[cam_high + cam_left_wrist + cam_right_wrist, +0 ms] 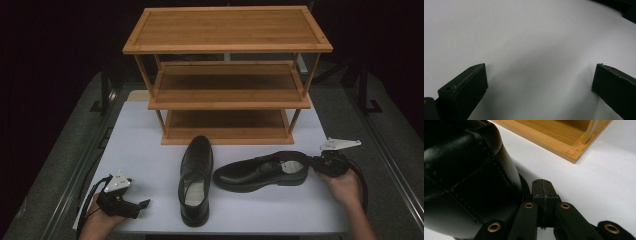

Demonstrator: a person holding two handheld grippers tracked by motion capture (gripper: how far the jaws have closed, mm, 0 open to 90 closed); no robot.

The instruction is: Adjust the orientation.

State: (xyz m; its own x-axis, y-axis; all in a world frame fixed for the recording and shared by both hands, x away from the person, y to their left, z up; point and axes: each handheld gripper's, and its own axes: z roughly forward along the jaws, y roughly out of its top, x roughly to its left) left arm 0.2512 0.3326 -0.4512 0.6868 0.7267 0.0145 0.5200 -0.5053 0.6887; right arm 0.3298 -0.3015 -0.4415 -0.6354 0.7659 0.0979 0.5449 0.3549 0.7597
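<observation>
1. Lying on the white table (pixel 145 145) are two black leather shoes, both in front of the wooden rack (pixel 226 75).
2. One shoe, the sideways shoe (pixel 262 171), rests on its sole with its toe toward the table's left and its heel toward the right gripper (pixel 325 162).
3. The other, the lengthwise shoe (pixel 196 180), points its toe at the rack's bottom shelf and its heel at the near table edge; the toe of the sideways shoe lies just beside its middle.
4. In the right gripper view, the right gripper's jaws are pressed together with nothing between them, their tips right beside the heel of the sideways shoe (pixel 466 182); whether they touch it I cannot tell. A corner of the rack (pixel 571 145) shows beyond.
5. The person's right hand (pixel 345 187) holds that gripper at the table's right edge.
6. The left gripper (pixel 137 205) sits near the table's front left corner, held by the left hand (pixel 100 222), well apart from both shoes.
7. In the left gripper view its jaws stand wide apart over bare table (pixel 529 45), gripping nothing.
</observation>
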